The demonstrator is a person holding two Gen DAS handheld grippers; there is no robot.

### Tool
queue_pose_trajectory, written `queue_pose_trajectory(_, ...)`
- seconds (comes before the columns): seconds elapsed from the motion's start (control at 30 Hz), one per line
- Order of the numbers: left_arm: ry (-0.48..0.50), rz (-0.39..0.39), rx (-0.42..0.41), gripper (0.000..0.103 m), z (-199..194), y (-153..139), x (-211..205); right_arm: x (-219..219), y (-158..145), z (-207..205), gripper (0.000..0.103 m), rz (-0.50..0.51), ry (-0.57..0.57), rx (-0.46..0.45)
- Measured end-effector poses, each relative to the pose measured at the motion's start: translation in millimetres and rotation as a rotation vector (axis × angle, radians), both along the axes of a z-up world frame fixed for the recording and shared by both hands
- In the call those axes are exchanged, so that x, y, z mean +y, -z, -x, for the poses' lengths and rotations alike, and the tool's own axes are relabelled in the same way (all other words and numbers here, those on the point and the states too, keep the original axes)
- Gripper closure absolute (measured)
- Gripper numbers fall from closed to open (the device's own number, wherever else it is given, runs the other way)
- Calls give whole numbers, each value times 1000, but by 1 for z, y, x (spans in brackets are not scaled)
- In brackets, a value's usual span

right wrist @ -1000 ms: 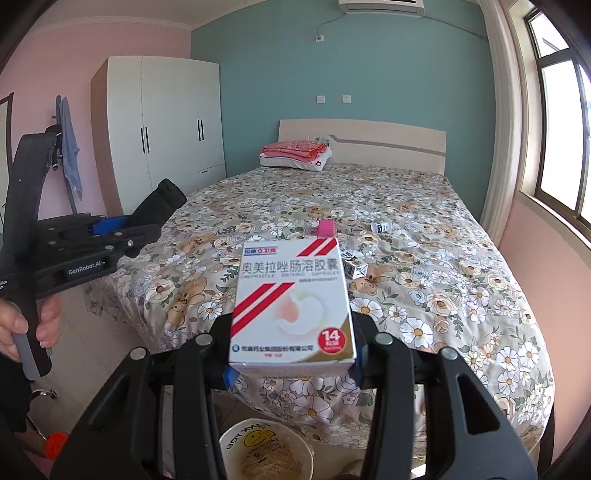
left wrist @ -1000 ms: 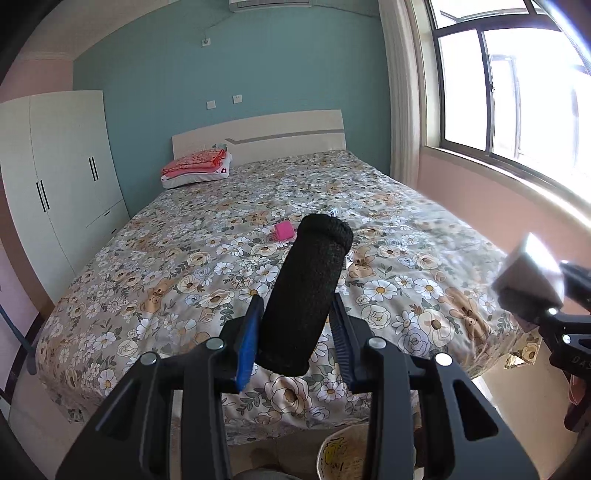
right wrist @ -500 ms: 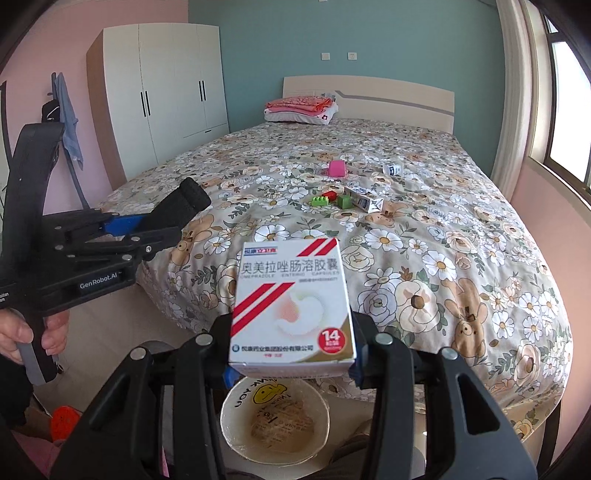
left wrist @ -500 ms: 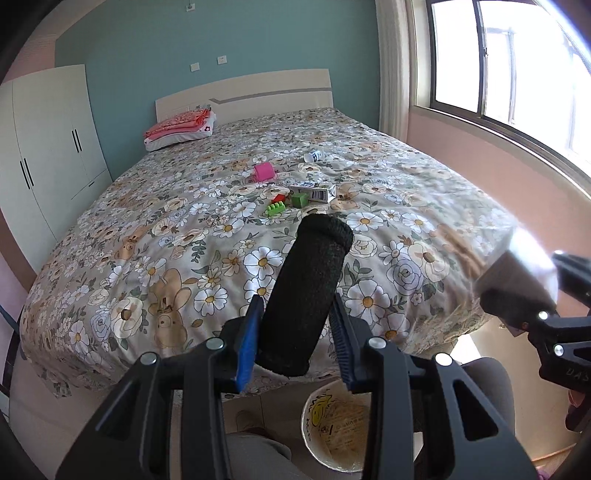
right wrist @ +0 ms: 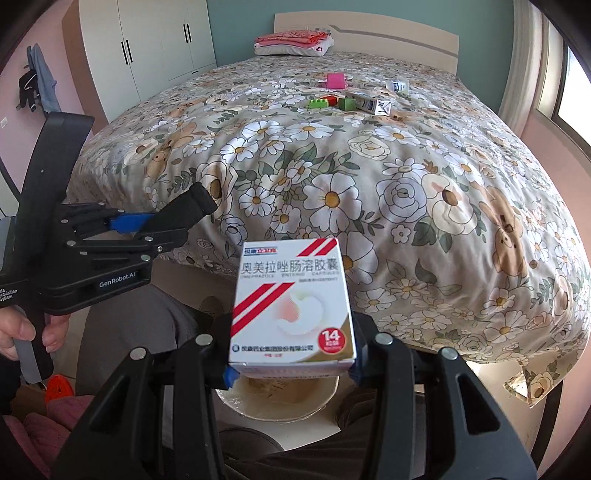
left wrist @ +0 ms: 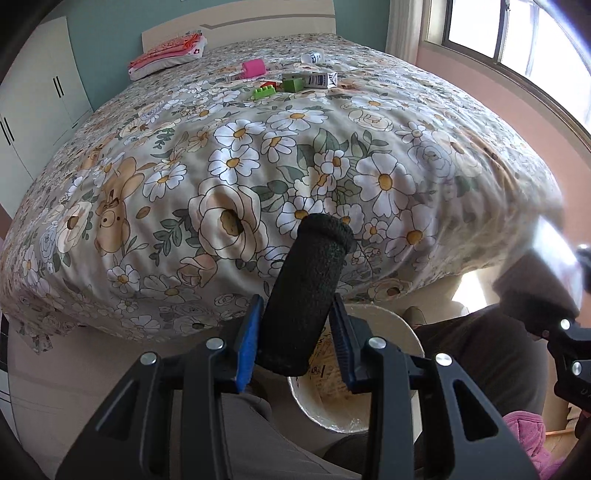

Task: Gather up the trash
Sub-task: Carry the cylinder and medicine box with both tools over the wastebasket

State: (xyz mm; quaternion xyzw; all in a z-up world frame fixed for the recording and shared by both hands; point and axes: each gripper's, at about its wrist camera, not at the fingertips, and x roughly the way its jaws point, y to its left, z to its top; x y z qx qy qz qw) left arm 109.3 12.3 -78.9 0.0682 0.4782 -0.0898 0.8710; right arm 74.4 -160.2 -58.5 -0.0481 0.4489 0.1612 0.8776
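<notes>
Trash bin (right wrist: 258, 400) below, left tongs (left wrist: 295, 350) w/ foam tube (left wrist: 306, 295), right tongs (right wrist: 291, 363) w/ pill box (right wrist: 291, 302)

Floral bedspread (left wrist: 229, 177), white wardrobe (right wrist: 147, 48), perhaps folded pink bedding (right wrist: 291, 38)

One black foam tube (left wrist: 306, 295), one medicine box (right wrist: 293, 306), one round bin (left wrist: 369, 391), two green bricks (right wrist: 334, 102), one pink block (right wrist: 336, 80)

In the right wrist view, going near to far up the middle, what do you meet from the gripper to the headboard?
medicine box shut in the right gripper, over the bin → foot edge of the floral bedspread → green toy bricks → pink block → folded red bedding at the headboard.
</notes>
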Motion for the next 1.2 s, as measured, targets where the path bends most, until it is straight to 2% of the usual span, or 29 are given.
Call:
queue_pose_trajectory(0.53,22,19,240,65,-12,101,-17,9,88,-18,58,34,-8,200)
queue_pose_trajectory(1.2,12,6,458,65,-35,193,-27,22,179,-43,58,70,-13,416)
